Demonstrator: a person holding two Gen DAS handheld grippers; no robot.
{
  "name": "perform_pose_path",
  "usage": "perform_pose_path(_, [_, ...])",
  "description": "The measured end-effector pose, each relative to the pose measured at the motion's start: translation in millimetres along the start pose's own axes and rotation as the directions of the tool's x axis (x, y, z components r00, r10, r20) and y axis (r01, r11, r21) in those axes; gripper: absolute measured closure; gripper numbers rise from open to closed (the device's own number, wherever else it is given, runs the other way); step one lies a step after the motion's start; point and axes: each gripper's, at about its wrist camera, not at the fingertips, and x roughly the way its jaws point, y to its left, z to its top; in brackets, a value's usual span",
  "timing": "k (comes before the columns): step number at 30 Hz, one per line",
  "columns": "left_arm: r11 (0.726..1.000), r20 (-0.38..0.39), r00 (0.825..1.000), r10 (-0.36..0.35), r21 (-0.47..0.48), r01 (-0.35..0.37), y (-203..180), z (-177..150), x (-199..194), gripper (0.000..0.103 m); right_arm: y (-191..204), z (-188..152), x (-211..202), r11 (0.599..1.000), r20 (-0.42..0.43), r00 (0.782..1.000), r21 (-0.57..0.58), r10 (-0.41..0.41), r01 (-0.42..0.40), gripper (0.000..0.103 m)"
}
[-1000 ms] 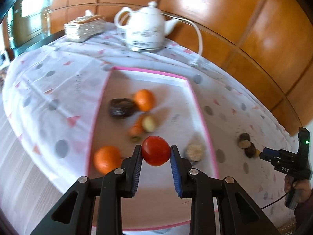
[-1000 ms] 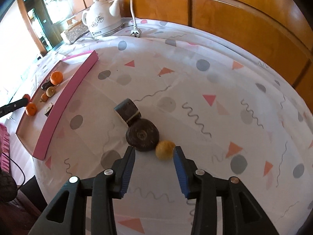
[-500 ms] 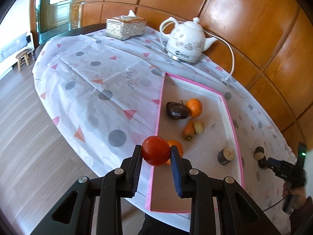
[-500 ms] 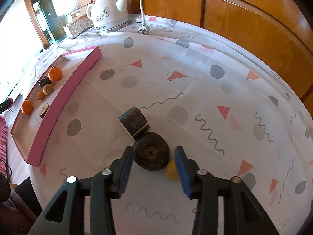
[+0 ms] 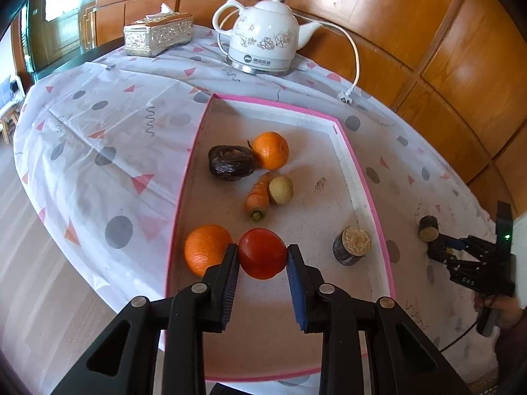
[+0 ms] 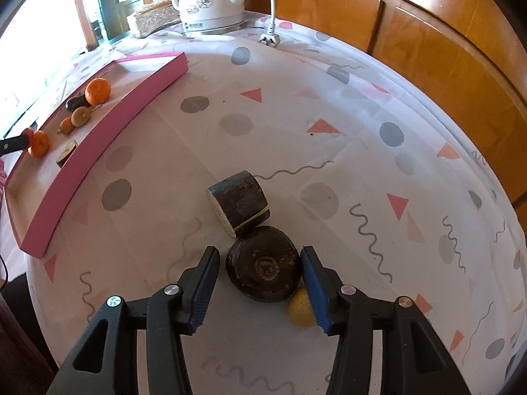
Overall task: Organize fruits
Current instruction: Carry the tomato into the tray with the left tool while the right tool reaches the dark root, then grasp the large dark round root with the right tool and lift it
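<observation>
The left gripper (image 5: 262, 256) clamps a round red tomato (image 5: 262, 252) just above the pink-rimmed tray (image 5: 369, 204) (release comes next, I'd judge), while the right gripper (image 6: 260, 271) stands part-open around a dark round fruit (image 6: 263, 272), unclamped.

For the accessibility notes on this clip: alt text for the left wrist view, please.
The left gripper is shut on a round red tomato above a shallow pink-rimmed tray holding two oranges, a carrot and other produce, on a patterned tablecloth.
</observation>
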Motion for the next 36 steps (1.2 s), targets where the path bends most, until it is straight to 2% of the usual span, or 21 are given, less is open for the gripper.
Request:
perform_pose_path(5, [0.999, -0.008, 0.999, 0.037, 0.005, -0.037, -0.1, -2.9, 4.4, 0.073, 0.7, -0.1, 1.4, 1.0, 0.001, 1.0, -0.022, -0.013, 0.013, 0.057])
perform_pose_path(10, [0.996, 0.02, 0.996, 0.089, -0.003, -0.089, 1.6, -4.5, -5.6, 0.072, 2.2, -1.6, 1.1, 1.0, 0.001, 1.0, -0.016, -0.026, 0.026, 0.057])
perform_pose_path(13, [0.989, 0.043, 0.988, 0.149, -0.012, -0.149, 3.1, -5.6, -12.8, 0.06, 4.1, -1.1, 1.5, 0.999, 0.002, 0.999, -0.014, -0.035, 0.035, 0.057])
perform_pose_path(18, [0.982, 0.058, 0.981, 0.183, -0.053, -0.18, 12.9, -7.8, -22.0, 0.056, 4.4, -0.2, 1.4, 0.999, 0.003, 0.999, 0.0, -0.033, 0.033, 0.057])
perform_pose_path(20, [0.979, 0.07, 0.978, 0.198, -0.061, -0.194, 14.5, -8.3, -25.9, 0.047, 6.0, 0.6, -1.4, 1.0, 0.011, 1.0, 0.002, -0.024, 0.024, 0.057])
perform_pose_path(24, [0.972, 0.103, 0.968, 0.231, -0.065, -0.225, 13.6, -9.1, -33.5, 0.04, 11.6, 2.6, -4.8, 1.0, 0.021, 1.0, -0.011, -0.004, 0.004, 0.058])
perform_pose_path(29, [0.966, 0.136, 0.957, 0.257, -0.062, -0.251, 10.6, -10.4, -42.0, 0.032, 17.6, -0.8, -3.4, 0.999, 0.002, 1.0, -0.029, 0.021, -0.021, 0.057])
perform_pose_path(36, [0.964, 0.152, 0.954, 0.259, -0.099, -0.246, 16.1, -11.3, -49.7, 0.023, 22.3, -2.1, -6.1, 0.998, -0.011, 0.999, -0.041, 0.049, -0.049, 0.057])
